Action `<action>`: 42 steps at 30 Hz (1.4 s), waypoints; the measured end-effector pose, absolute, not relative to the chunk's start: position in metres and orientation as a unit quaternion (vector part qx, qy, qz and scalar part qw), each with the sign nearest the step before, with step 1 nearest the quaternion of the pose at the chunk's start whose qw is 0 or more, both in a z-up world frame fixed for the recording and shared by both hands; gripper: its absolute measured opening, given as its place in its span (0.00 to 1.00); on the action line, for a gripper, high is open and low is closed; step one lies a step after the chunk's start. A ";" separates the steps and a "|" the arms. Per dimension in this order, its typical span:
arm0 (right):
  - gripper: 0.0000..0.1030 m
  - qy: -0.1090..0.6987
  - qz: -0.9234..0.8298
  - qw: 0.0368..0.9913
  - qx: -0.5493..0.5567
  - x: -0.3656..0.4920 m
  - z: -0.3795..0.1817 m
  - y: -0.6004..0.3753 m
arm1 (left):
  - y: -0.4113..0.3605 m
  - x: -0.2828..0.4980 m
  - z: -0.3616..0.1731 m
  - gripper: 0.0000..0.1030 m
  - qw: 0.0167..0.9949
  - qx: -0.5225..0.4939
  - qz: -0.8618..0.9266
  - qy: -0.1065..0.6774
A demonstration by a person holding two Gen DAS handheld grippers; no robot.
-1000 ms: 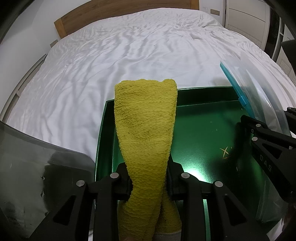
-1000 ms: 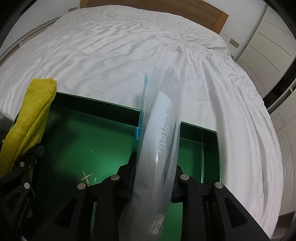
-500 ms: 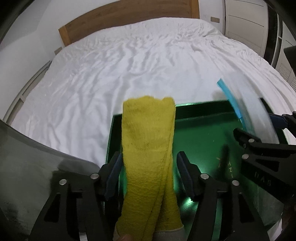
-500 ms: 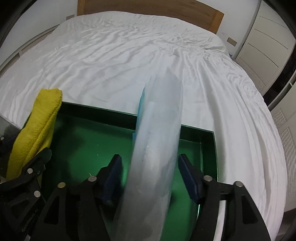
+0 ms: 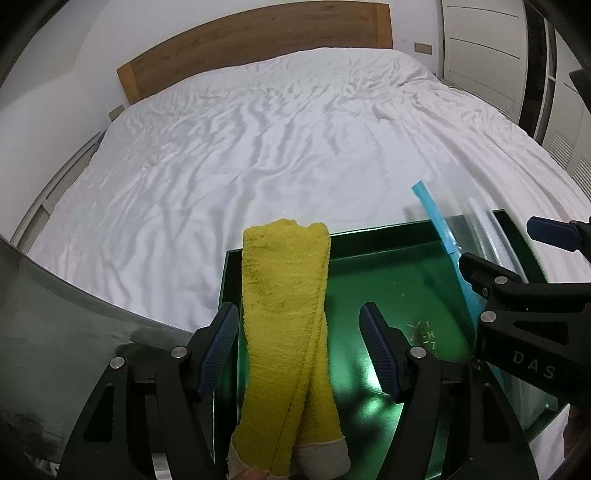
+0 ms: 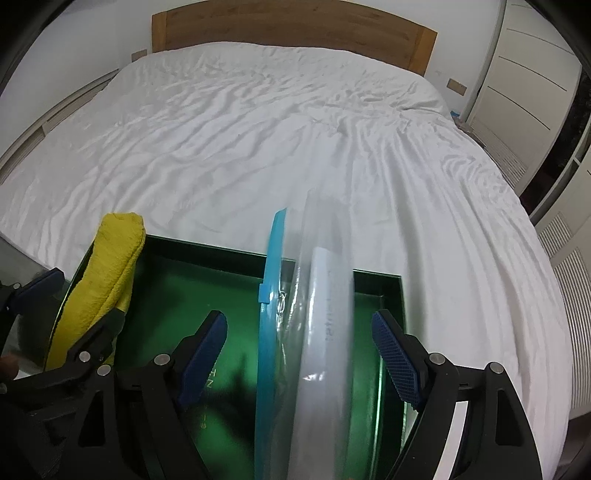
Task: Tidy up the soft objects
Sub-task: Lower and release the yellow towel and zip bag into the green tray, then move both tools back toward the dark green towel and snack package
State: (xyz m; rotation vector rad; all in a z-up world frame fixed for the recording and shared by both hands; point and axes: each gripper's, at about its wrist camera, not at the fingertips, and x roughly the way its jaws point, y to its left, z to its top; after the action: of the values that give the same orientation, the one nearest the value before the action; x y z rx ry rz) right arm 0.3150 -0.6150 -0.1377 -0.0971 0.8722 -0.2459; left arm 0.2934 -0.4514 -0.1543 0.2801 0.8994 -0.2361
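Towel (image 5: 284, 314) lies between left tongs (image 5: 297, 328), bag (image 6: 321, 332) between right tongs (image 6: 299, 343), both opening, released.

A: What lies beyond the jaws?
B: A bed (image 5: 280, 147) under a rumpled white sheet, its wooden headboard (image 6: 291, 31) against a white wall (image 5: 66, 66).
A: And right of them?
B: White wardrobe doors (image 6: 524, 88).
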 end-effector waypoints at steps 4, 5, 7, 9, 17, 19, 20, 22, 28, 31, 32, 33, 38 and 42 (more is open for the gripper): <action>0.79 0.418 -0.123 0.899 -0.050 0.308 -0.129 -0.612 | -0.452 0.289 -0.148 0.60 0.885 0.134 -0.116 0.430; 0.79 0.417 -0.126 0.899 -0.051 0.306 -0.127 -0.612 | -0.452 0.288 -0.146 0.60 0.885 0.133 -0.118 0.430; 0.79 0.416 -0.131 0.899 -0.053 0.301 -0.122 -0.610 | -0.452 0.285 -0.143 0.60 0.885 0.130 -0.121 0.430; 0.79 0.413 -0.136 0.899 -0.055 0.296 -0.118 -0.608 | -0.451 0.281 -0.139 0.60 0.885 0.126 -0.125 0.430; 0.79 0.420 -0.161 0.890 -0.066 0.266 -0.104 -0.599 | -0.449 0.255 -0.123 0.60 0.882 0.114 -0.150 0.432; 0.79 0.420 -0.167 0.890 -0.064 0.257 -0.099 -0.597 | -0.447 0.247 -0.119 0.60 0.880 0.108 -0.158 0.435; 0.79 0.419 -0.169 0.890 -0.063 0.253 -0.097 -0.596 | -0.446 0.242 -0.116 0.60 0.879 0.106 -0.163 0.435; 0.79 0.417 -0.174 0.890 -0.064 0.242 -0.091 -0.592 | -0.443 0.232 -0.110 0.60 0.879 0.103 -0.172 0.433; 0.77 0.412 -0.184 0.890 -0.066 0.206 -0.079 -0.578 | -0.423 0.194 -0.086 0.60 0.873 0.079 -0.200 0.438; 0.77 0.414 -0.179 0.890 -0.067 0.182 -0.076 -0.562 | -0.403 0.172 -0.071 0.60 0.872 0.074 -0.214 0.434; 0.77 0.415 -0.177 0.890 -0.068 0.176 -0.075 -0.558 | -0.393 0.163 -0.065 0.60 0.871 0.074 -0.223 0.432; 0.77 0.414 -0.174 0.891 -0.068 0.166 -0.074 -0.550 | -0.384 0.157 -0.061 0.60 0.871 0.076 -0.227 0.429; 0.78 0.413 -0.147 0.897 -0.058 0.117 -0.070 -0.505 | -0.320 0.129 -0.045 0.60 0.872 0.093 -0.234 0.420; 0.79 0.415 -0.106 0.902 -0.059 0.088 -0.072 -0.455 | -0.258 0.113 -0.036 0.60 0.877 0.102 -0.223 0.413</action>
State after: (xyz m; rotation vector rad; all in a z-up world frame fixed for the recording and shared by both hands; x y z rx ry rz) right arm 0.0885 -0.4546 -0.0719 -0.1230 0.8576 -0.2201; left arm 0.1125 -0.2584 -0.0362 0.2121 0.8619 -0.4655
